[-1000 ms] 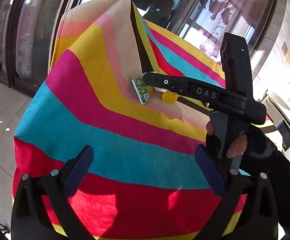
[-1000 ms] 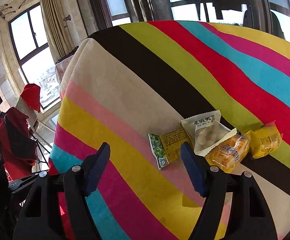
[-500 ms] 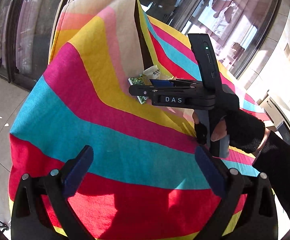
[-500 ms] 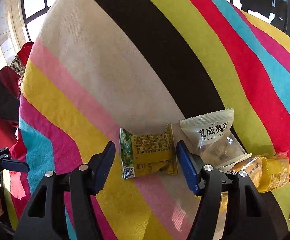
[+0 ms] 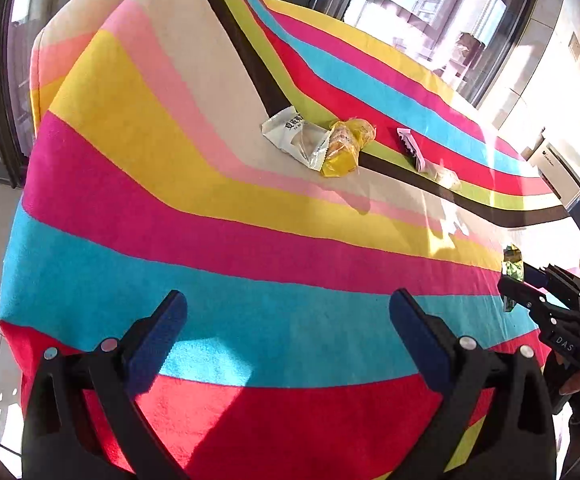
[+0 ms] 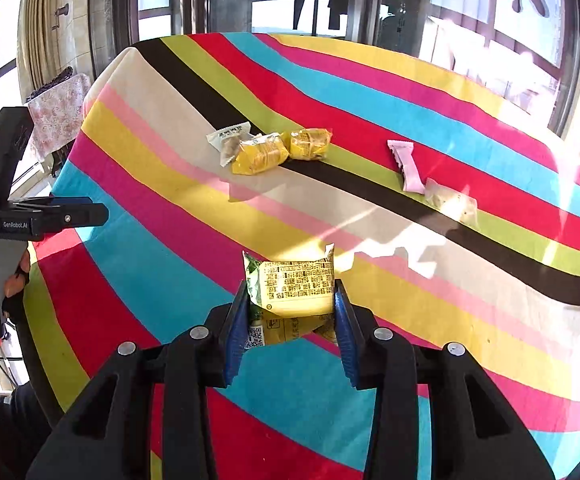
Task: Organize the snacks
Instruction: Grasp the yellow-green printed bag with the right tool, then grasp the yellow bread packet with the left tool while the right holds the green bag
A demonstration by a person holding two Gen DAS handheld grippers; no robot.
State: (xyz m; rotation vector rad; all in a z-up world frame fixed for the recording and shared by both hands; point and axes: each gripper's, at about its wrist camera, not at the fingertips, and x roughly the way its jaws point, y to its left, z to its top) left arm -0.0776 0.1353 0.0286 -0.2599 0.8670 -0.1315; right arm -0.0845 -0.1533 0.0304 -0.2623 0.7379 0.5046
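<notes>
Right gripper (image 6: pixel 292 316), jaws just closed, clamps the green-yellow snack packet (image 6: pixel 294 286), apparently lifted above the striped table (image 6: pixel 161 272); left gripper (image 5: pixel 287 330) gapes empty.

The striped cloth table cover (image 6: pixel 430 92) runs in bands of red, cyan, magenta, yellow, pale pink, cream, black and lime. A yellow crinkled snack packet with a green end (image 6: pixel 290 286) carries dense black print. Farther off lie two yellow wrapped cakes (image 6: pixel 257 156), a white printed pouch (image 6: pixel 225 138) and a pink wrapped bar (image 6: pixel 408 164).
</notes>
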